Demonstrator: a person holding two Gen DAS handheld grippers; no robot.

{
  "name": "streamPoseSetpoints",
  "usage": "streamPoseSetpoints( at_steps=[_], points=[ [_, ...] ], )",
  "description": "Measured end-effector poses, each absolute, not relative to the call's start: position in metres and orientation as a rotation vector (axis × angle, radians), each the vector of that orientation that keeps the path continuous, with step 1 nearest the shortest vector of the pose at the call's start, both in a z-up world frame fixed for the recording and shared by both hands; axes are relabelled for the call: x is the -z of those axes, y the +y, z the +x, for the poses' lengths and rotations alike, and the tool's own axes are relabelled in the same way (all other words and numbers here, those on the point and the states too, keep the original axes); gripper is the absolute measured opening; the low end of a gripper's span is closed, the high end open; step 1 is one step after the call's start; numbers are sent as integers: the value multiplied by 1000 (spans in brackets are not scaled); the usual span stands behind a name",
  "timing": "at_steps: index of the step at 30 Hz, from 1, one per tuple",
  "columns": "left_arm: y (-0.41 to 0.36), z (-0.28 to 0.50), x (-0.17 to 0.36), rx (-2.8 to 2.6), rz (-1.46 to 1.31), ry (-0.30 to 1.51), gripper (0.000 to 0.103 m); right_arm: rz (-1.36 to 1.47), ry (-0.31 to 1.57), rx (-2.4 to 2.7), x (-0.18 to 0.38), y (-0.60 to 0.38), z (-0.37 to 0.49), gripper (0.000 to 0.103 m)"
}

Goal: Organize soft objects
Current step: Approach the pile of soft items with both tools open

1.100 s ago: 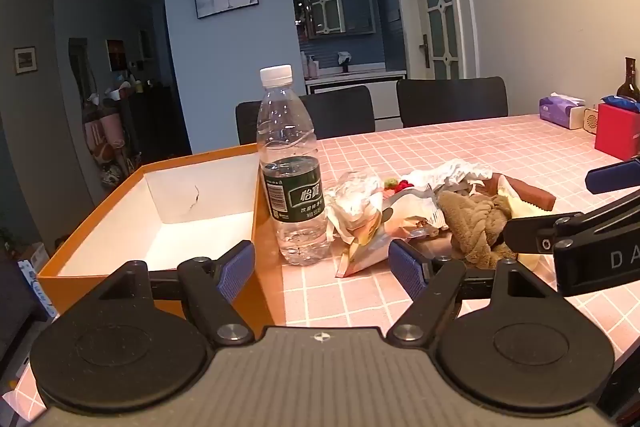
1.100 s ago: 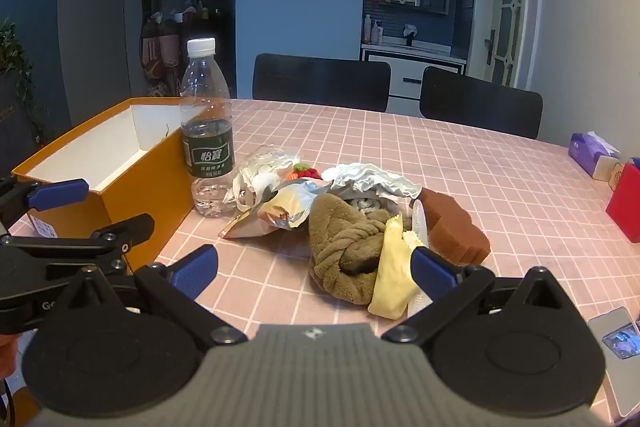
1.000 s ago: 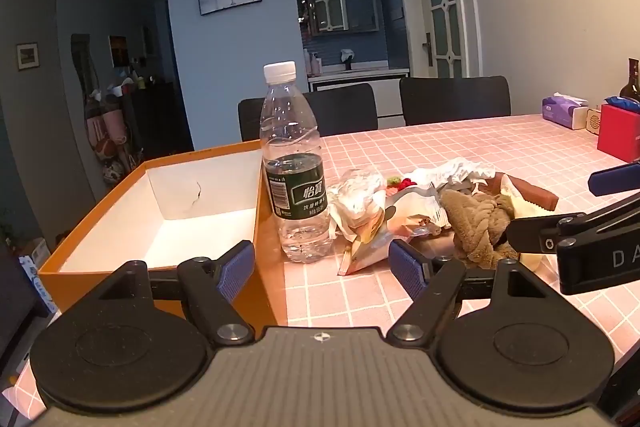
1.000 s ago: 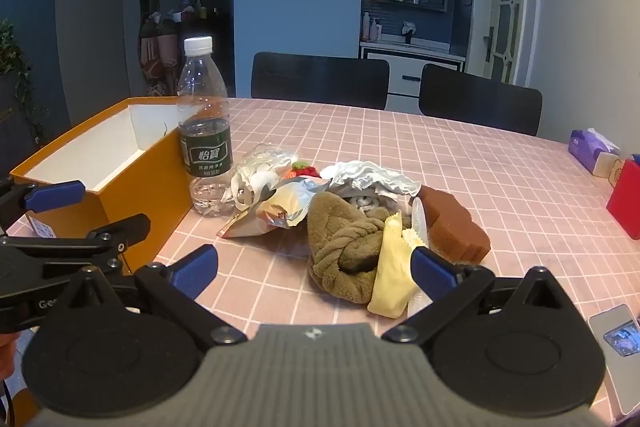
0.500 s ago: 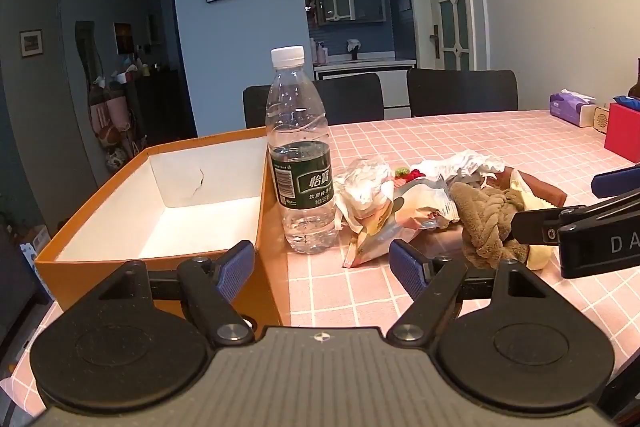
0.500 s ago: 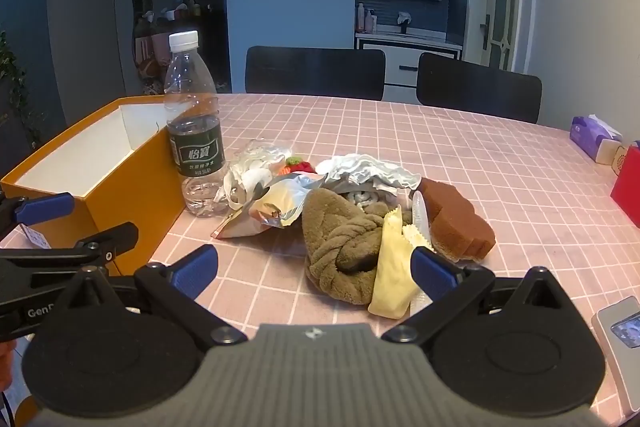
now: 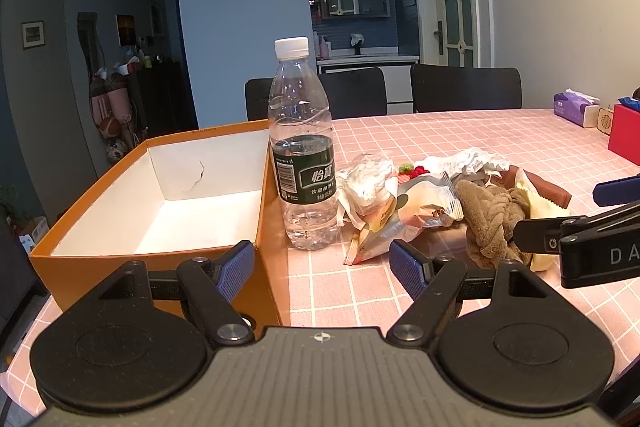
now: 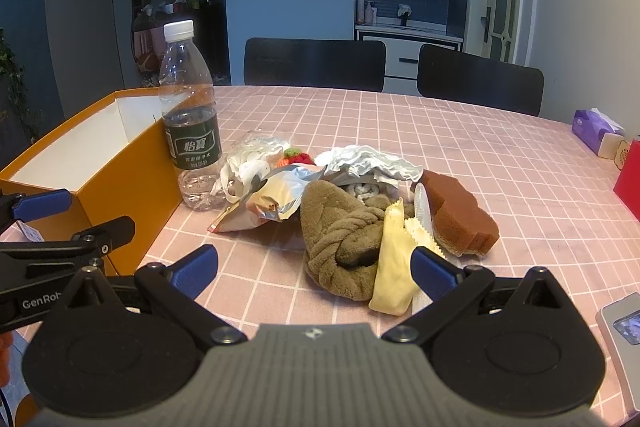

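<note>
Both tongs, left tongs (image 7: 322, 263) and right tongs (image 8: 314, 269), are hovering wide apart and gripping nothing. Just ahead of the right pair, a knotted brown plush towel (image 8: 340, 233) is lying on the pink checked bench (image 8: 500, 163), touching a pale yellow wrapper (image 8: 394, 267), a brown sponge (image 8: 460, 215) and what is probably crinkled foil (image 8: 372, 163). Beside the clear plastic water bottle (image 7: 302, 163), the open orange cardboard box (image 7: 168, 195) is sitting empty.

Blk hand-held gripper (image 7: 322, 269) w/ blue pads (image 7: 236, 269).
</note>
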State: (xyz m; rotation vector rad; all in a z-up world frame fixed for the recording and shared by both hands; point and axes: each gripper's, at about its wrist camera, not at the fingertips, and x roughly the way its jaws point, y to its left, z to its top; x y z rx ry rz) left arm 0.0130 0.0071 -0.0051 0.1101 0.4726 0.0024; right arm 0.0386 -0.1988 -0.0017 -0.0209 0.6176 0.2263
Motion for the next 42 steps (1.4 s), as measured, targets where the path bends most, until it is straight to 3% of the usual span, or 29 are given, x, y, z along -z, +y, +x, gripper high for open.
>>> streamPoseSetpoints(
  at_steps=[42],
  points=[
    [6, 15, 8, 2, 99, 496, 90, -34, 648, -221, 8, -196, 43, 100]
  ],
)
